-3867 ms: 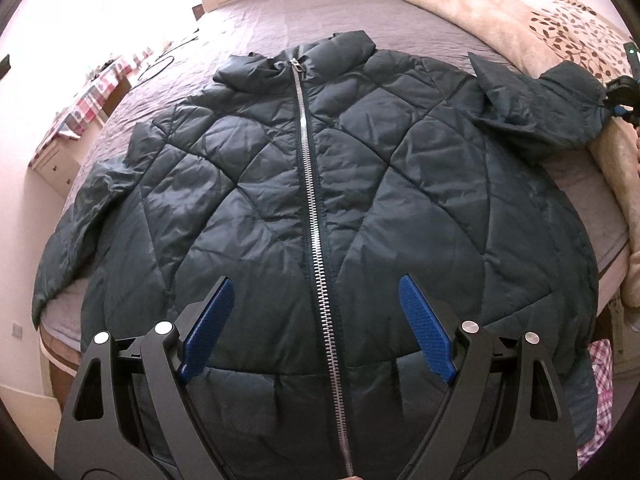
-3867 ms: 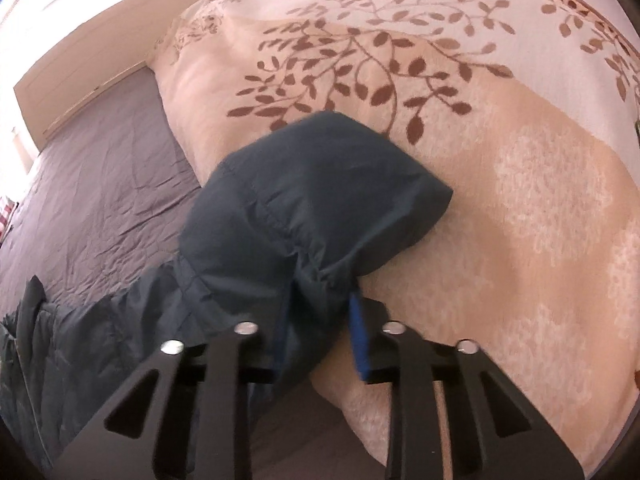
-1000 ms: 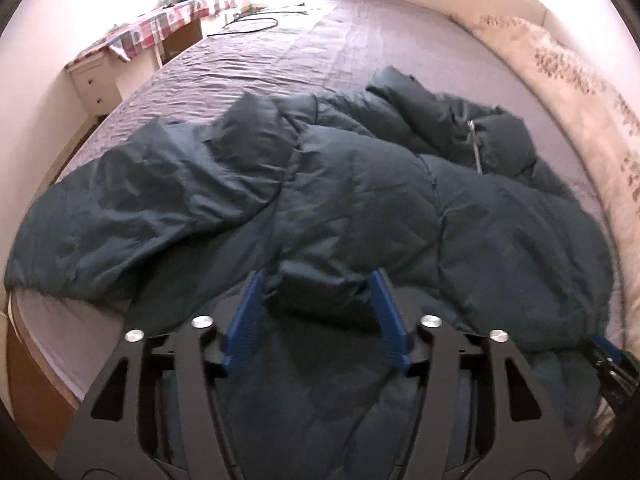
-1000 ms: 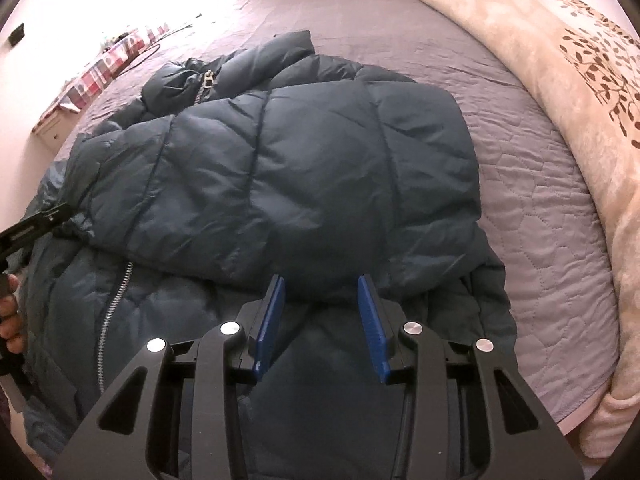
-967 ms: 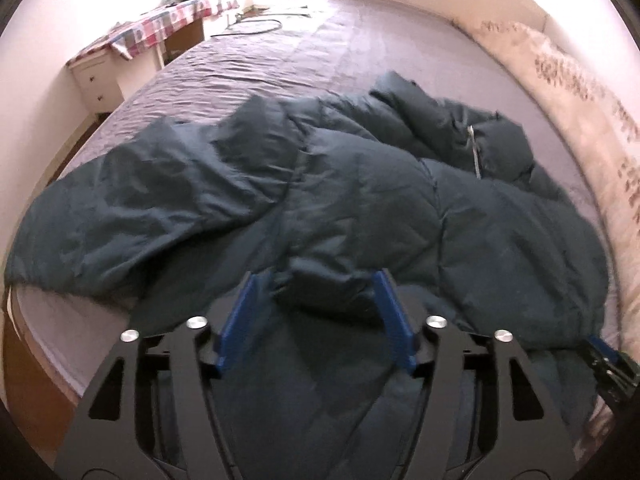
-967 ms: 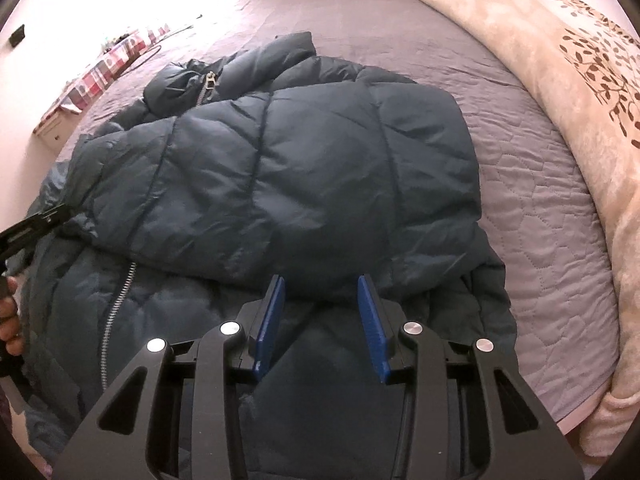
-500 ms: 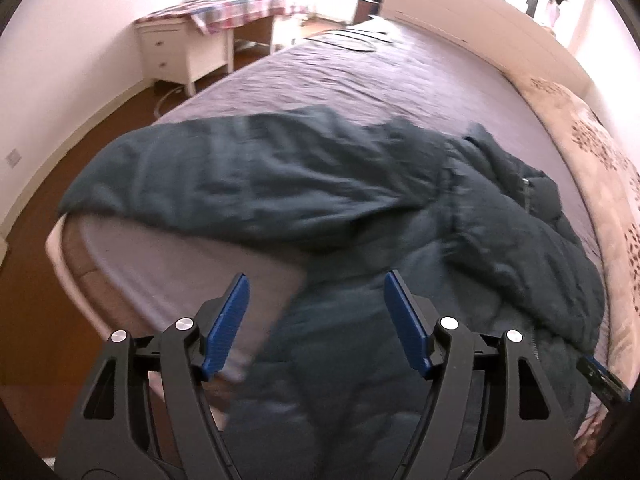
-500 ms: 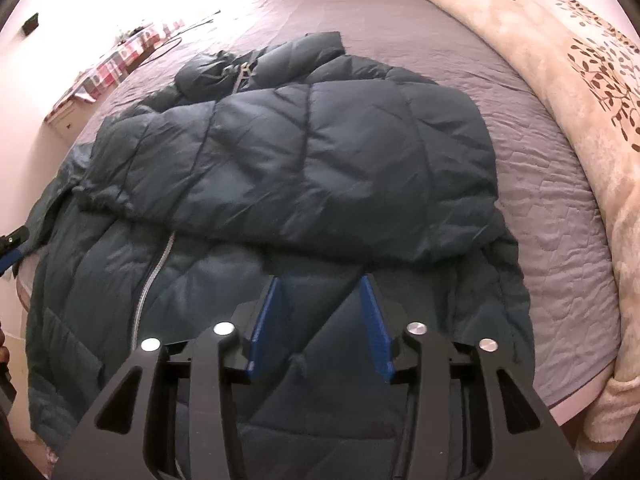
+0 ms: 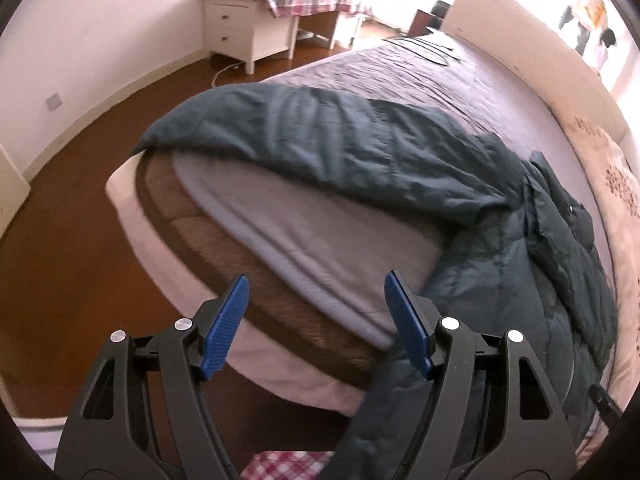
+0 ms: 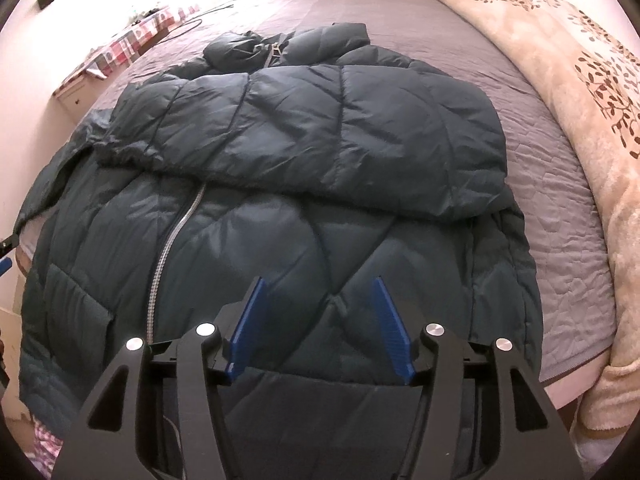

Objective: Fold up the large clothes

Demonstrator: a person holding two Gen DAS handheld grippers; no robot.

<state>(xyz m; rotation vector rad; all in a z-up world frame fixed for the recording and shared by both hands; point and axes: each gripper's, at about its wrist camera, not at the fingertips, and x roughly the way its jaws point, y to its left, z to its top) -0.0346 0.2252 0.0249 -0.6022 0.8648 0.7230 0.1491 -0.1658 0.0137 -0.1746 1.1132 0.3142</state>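
Sleeve (image 10: pixel 320 128) now folded across the chest of the jacket (image 10: pixel 304 264), where seconds ago stretched out toward the floral blanket (image 10: pixel 580 92). Right gripper (image 10: pixel 318 328) let go: jaws just been opening, blue pads apart, nothing between them, hovering over the lower front. Left gripper (image 9: pixel 316 324) swung away from the middle of the jacket toward the corner of the bed (image 9: pixel 304 240); jaws just been widening too, wide apart and empty, with bare mattress edge and sheet showing between them. Means, by judgement, one side done and the other sleeve (image 9: pixel 320 136) next.

Jacket dark teal, quilted in big diamonds, puffy and slick-looking, likely to spring back out of a fold. Lying front up on the grey bedspread (image 10: pixel 560 184), collar toward the headboard, hem toward the near edge and hanging a little over it. Zip (image 10: pixel 168 248) closed, upper part hidden under the folded sleeve. Unfolded sleeve lying flat and outstretched toward the bed corner, cuff at the very edge, well clear of the left gripper. Folded sleeve rumpled, sitting crooked rather than square.
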